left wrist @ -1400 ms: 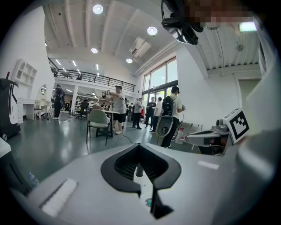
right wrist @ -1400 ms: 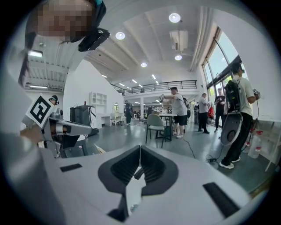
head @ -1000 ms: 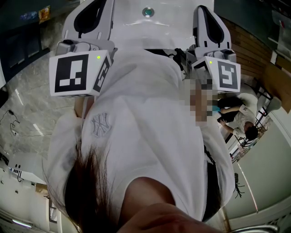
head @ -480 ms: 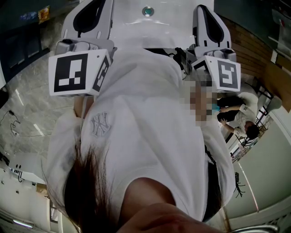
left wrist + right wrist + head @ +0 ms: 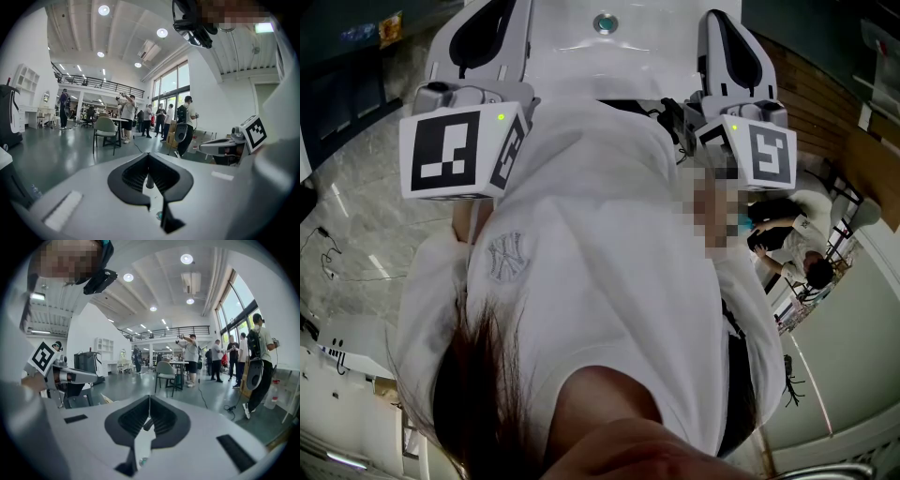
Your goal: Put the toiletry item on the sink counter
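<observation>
Head view, left: left gripper (image 5: 487, 33) is held up in front of a white shirt (image 5: 600, 234), marker cube facing the camera.
Left gripper view: its jaws meet at the tips with nothing between them. Beyond them is an open hall with a chair (image 5: 105, 129) and people (image 5: 126, 112) standing.
Head view, right: right gripper (image 5: 731, 42) is held level with the left one, on the other side of the shirt.
Right gripper view: its jaws are also closed together and empty.
Toiletry item: not in any view, and I cannot make out a sink counter either.
Task state: by my judgement, not begun; nothing has been picked up.
Handling (a guess, item unseen): probably small, light and smooth-sided, so prone to slipping. A tube would give under pressure.
Where to hold: likely across the middle of the body, squeezing gently, after opening the jaws.
</observation>
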A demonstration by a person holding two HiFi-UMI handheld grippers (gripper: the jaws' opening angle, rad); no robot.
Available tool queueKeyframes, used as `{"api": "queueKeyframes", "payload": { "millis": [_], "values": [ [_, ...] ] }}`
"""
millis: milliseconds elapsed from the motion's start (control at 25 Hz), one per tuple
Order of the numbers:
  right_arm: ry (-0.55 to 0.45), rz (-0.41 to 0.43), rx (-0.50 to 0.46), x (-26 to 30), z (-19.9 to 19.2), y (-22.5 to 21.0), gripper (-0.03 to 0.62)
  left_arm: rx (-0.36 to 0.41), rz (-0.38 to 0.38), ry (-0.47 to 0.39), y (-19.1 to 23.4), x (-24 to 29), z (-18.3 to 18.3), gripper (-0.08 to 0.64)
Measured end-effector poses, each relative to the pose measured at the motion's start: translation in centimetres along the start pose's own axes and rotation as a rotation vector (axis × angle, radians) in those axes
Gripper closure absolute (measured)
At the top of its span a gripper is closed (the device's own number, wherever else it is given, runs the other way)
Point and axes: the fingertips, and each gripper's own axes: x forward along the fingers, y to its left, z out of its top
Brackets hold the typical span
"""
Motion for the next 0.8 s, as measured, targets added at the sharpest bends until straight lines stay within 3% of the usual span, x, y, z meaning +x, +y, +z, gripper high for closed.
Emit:
{"api": "queueKeyframes", "payload": {
  "millis": [800],
  "values": [
    [0.003,0.012,-0.004,0.21,-0.05,0.44,0.581,-0.007,-0.002,0.009,0.18,0.10,-0.34,0.551]
  ]
}}
